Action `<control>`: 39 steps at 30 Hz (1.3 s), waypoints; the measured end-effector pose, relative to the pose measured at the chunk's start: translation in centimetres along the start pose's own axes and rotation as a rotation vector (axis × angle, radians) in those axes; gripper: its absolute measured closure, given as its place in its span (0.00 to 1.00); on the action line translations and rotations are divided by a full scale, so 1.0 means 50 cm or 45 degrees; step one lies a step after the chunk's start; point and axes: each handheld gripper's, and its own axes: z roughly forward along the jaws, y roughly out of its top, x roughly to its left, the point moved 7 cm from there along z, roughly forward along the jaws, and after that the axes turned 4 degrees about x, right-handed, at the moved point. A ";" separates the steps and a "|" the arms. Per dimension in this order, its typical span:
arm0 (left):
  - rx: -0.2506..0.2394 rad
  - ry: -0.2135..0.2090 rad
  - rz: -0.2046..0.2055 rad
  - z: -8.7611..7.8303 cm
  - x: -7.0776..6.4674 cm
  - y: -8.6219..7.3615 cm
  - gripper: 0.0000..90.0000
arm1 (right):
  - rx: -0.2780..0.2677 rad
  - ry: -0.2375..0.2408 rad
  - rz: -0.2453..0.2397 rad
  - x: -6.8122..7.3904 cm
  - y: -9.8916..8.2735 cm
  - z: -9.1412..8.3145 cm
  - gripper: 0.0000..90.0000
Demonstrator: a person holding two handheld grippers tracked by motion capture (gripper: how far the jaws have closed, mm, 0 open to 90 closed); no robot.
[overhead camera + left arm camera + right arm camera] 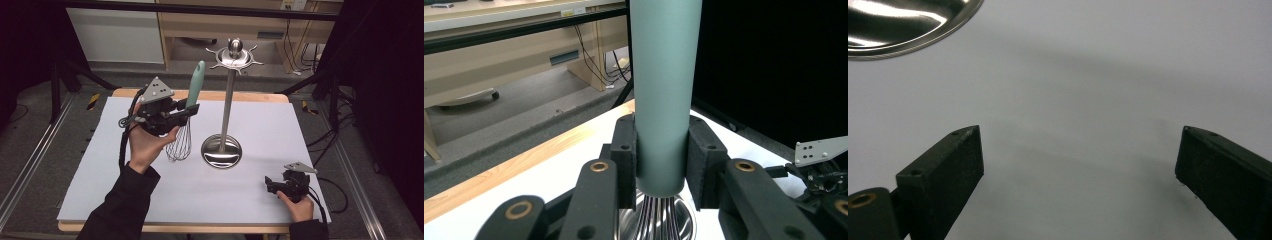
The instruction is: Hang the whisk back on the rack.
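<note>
No legible text, label, brand, number or sign on anything in these views.

We see the utensil stand (221,150) with its base on the table (110,195), near the middle and a little toward the far edge, its pole upright and its hook crown at the top. Just left of the base, the whisk (186,125) hangs above the table, handle up and wires down, clamped between the jaws of the left gripper (192,109), which sits left of the pole. The right gripper (270,186) rests near the near right corner, well apart from the stand, its jaws spread over bare table with the base ahead of them.
</note>
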 end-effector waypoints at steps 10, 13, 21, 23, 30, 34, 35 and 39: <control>0.020 0.002 0.010 0.013 -0.004 0.010 0.76 | 0.002 0.005 0.014 0.002 0.000 0.000 0.06; 0.024 0.000 0.013 0.015 -0.005 0.011 0.76 | 0.002 0.006 0.014 0.002 0.000 0.000 0.06; 0.053 0.003 0.025 0.029 -0.005 0.014 0.76 | -0.002 0.007 0.009 0.001 0.000 0.000 0.06; 0.056 0.001 0.029 0.031 -0.006 0.015 0.76 | -0.002 0.008 0.010 0.001 0.000 0.000 0.06; 0.073 0.005 0.034 0.044 -0.009 0.021 0.76 | -0.004 0.009 -0.005 0.001 0.001 0.000 0.06; 0.081 0.003 0.036 0.053 -0.011 0.023 0.76 | -0.004 0.013 -0.005 0.001 0.001 -0.001 0.06; 0.084 0.002 0.036 0.056 -0.012 0.022 0.76 | -0.005 0.011 -0.008 0.001 0.001 0.000 0.06; 0.075 -0.010 0.024 0.065 -0.013 0.022 0.76 | -0.006 0.015 -0.007 0.001 0.001 -0.001 0.06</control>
